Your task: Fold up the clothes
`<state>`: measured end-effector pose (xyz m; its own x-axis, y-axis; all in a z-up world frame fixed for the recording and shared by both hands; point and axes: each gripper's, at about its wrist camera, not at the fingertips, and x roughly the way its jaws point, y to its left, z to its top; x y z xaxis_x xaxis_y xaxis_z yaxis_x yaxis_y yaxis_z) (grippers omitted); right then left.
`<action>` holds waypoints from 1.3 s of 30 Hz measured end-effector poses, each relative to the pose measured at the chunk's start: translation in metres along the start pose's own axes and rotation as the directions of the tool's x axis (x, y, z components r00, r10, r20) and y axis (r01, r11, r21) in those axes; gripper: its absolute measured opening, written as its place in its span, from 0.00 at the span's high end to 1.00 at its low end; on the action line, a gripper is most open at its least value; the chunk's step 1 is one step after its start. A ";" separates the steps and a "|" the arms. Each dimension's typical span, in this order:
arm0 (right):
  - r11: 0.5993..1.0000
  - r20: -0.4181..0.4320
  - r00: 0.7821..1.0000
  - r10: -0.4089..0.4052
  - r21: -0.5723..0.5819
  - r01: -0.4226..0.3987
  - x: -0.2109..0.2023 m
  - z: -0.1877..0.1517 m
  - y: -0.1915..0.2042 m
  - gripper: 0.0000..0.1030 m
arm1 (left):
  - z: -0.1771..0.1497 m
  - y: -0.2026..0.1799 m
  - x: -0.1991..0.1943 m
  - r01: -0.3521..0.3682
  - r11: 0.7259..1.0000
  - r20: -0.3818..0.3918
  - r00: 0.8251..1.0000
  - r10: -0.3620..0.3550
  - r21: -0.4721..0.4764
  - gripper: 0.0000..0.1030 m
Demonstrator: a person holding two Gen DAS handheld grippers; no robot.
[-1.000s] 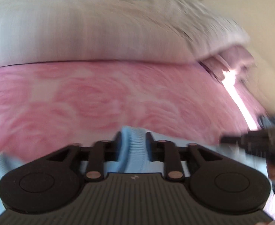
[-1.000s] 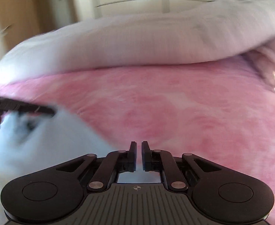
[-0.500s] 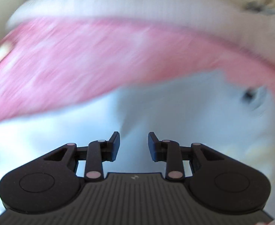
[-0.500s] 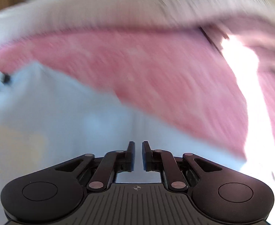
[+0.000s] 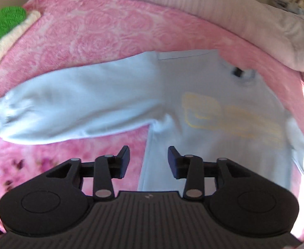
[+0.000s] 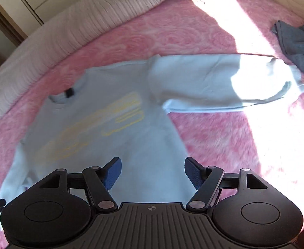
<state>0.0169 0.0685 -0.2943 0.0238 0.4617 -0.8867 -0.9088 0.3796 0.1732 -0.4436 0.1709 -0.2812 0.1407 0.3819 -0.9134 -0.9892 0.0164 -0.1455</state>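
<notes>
A light blue sweatshirt (image 5: 203, 95) with a yellow print lies flat, front up, on the pink bedspread (image 5: 93, 33). Its one sleeve (image 5: 73, 105) stretches out to the left in the left wrist view. The other sleeve (image 6: 224, 83) reaches right in the right wrist view, partly in sunlight. My left gripper (image 5: 148, 157) hovers open above the body's left side edge, holding nothing. My right gripper (image 6: 153, 172) is open over the lower body (image 6: 147, 149) of the sweatshirt, also holding nothing.
A pale ribbed duvet (image 5: 214, 6) is bunched along the far side of the bed. A green and cream item (image 5: 4, 22) lies at the far left. A dark grey garment (image 6: 297, 45) lies beyond the right cuff. A bright sun stripe (image 6: 255, 112) crosses the bedspread.
The left gripper let go of the blue ribbed fabric it was clamped on, and both grippers opened and pulled back. The sweatshirt now lies spread flat in full view.
</notes>
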 end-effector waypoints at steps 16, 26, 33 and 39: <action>0.994 0.084 0.996 -0.030 -0.104 0.039 -0.171 -0.062 0.087 0.31 | -0.038 -0.069 -0.140 -0.025 0.971 0.026 0.999 0.020 0.236 0.50; 0.964 0.085 0.994 -0.065 -0.252 0.084 -0.191 -0.055 0.074 0.31 | -0.055 -0.108 -0.186 -0.097 0.981 0.101 0.992 0.081 0.171 0.50; 0.936 0.022 0.999 0.036 -0.352 -0.026 -0.195 -0.046 0.051 0.31 | -0.092 -0.141 -0.209 -0.145 0.987 0.097 0.986 0.138 0.065 0.47; 0.900 -0.005 0.998 0.068 -0.432 -0.064 -0.201 -0.039 0.029 0.31 | -0.123 -0.167 -0.220 -0.166 0.986 0.104 0.981 0.163 0.015 0.47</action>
<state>-0.0311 -0.0448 -0.1278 -0.0405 0.4823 -0.8751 -0.9990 -0.0341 0.0274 -0.3048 -0.0293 -0.1031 -0.0278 0.4733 -0.8804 -0.9994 -0.0331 0.0138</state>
